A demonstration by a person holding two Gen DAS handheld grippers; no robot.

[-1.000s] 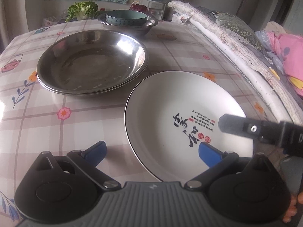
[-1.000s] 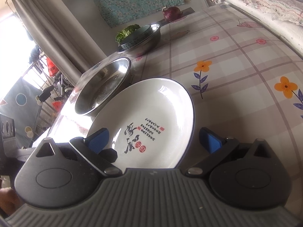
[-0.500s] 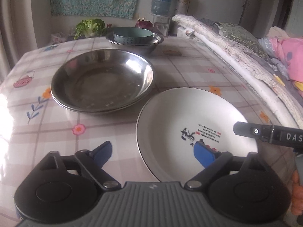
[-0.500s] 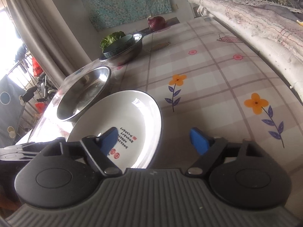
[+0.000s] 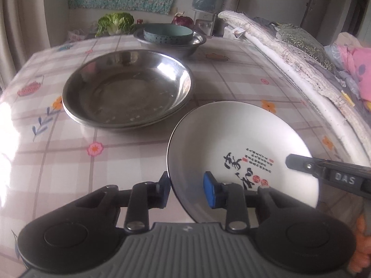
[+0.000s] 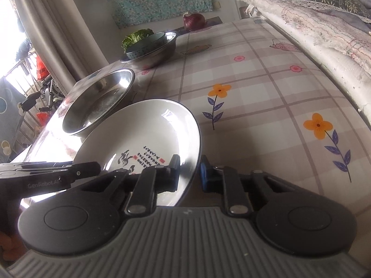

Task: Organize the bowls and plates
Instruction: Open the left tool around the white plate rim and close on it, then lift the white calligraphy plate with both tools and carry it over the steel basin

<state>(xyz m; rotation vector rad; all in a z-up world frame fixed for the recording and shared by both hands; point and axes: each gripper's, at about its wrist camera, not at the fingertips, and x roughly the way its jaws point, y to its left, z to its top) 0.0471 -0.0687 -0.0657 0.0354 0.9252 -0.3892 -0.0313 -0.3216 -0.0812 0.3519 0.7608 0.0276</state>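
Note:
A white plate with black and red writing (image 5: 241, 143) is lifted and tilted above the flowered tablecloth. My left gripper (image 5: 186, 191) is shut on its near left rim. My right gripper (image 6: 189, 175) is shut on its right rim; the plate also shows in the right wrist view (image 6: 143, 134). The right gripper's finger (image 5: 324, 168) crosses the left wrist view. Stacked steel plates (image 5: 127, 88) lie left of the white plate. A teal bowl (image 5: 168, 33) sits inside a steel bowl (image 5: 194, 41) at the back.
A cabbage (image 5: 114, 23) and a red onion (image 5: 182, 19) lie at the table's far edge. A folded quilt and bedding (image 5: 289, 60) run along the right side. A curtain and window (image 6: 34, 34) are on the left. The tablecloth (image 6: 266, 92) spreads right of the plate.
Both grippers have closed on the white plate's rim, one at each side. The plate has come up off the table and now tilts.

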